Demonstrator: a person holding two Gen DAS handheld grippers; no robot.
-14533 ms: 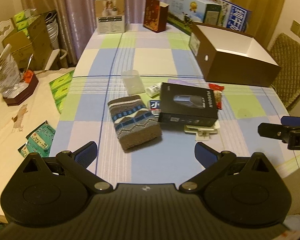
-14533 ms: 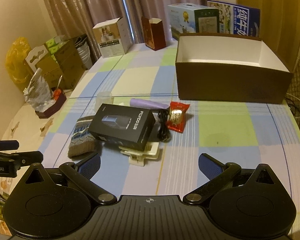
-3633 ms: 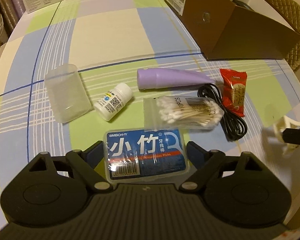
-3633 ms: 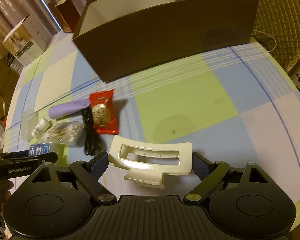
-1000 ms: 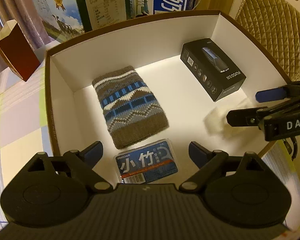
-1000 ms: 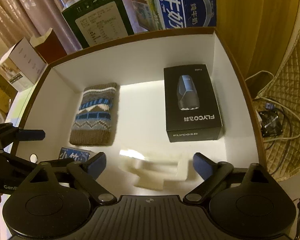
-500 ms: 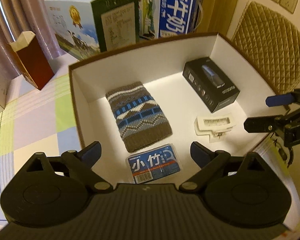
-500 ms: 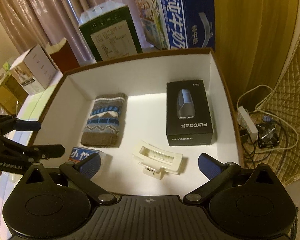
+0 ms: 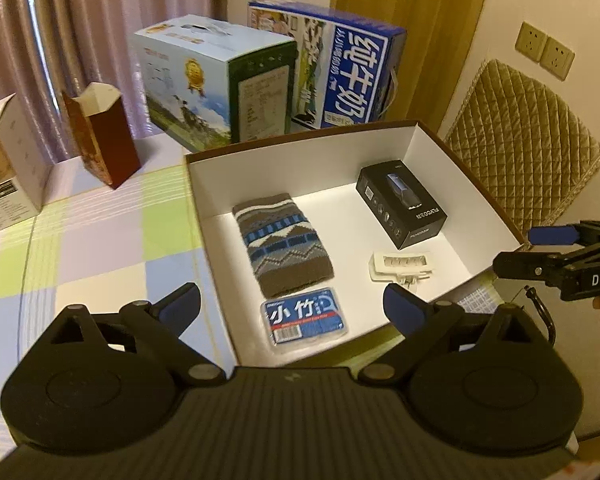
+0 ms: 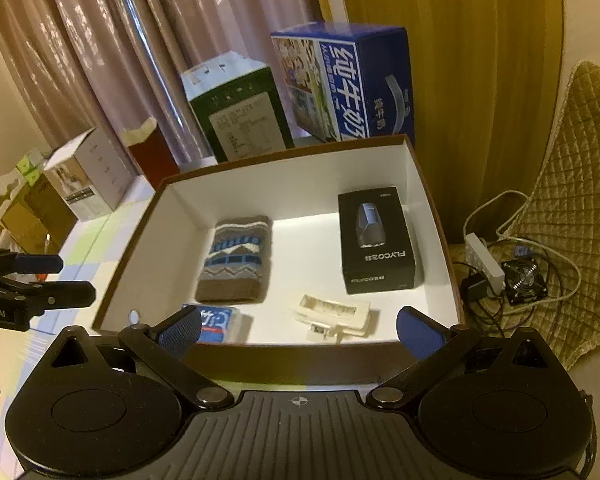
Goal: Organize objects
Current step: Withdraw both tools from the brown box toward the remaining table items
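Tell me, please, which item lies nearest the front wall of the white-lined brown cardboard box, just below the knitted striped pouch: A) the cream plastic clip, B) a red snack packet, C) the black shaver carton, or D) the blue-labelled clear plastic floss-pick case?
D: the blue-labelled clear plastic floss-pick case lies against the front wall of the white-lined brown cardboard box, directly below the knitted striped pouch.

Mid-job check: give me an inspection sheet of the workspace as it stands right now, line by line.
Surface: checked tablecloth, bare patch left of the storage box.
Job's things: knitted pouch, black shaver box, white clip and floss pick pack lie in the storage box.
Clutter: cartons behind it.
Grippers: left gripper and right gripper open, empty.
Cables: power strip and cords on the floor.
Surroundings: curtains, quilted chair.
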